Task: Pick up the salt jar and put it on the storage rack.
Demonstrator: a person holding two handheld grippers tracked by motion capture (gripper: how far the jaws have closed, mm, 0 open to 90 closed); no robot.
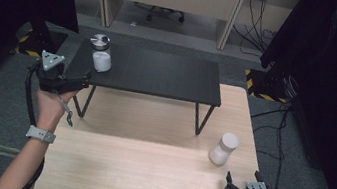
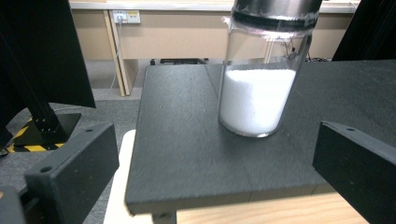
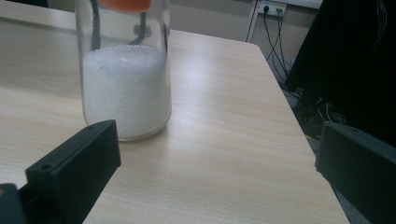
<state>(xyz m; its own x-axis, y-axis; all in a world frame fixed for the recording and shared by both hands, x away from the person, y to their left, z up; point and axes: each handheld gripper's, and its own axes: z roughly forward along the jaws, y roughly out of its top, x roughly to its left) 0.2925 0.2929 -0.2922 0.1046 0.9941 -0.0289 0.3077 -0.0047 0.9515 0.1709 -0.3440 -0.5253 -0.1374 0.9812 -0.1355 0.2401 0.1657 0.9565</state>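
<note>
Jar point(image 2: 259, 84) upright on shelf point(image 2: 187, 154), lid up | left gripper point(image 2: 212, 172) wide open, empty | right gripper point(image 3: 219, 177) same

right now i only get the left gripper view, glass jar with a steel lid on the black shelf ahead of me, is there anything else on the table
Observer: Yes. A second clear glass jar of white granules stands upright on the light wooden table, near its right edge and in front of the shelf.
Operator: ok and where's the right gripper relative to that one
Observer: The right gripper is at the table's near right corner with its fingers open. That jar stands just ahead of them, not between them.
</note>
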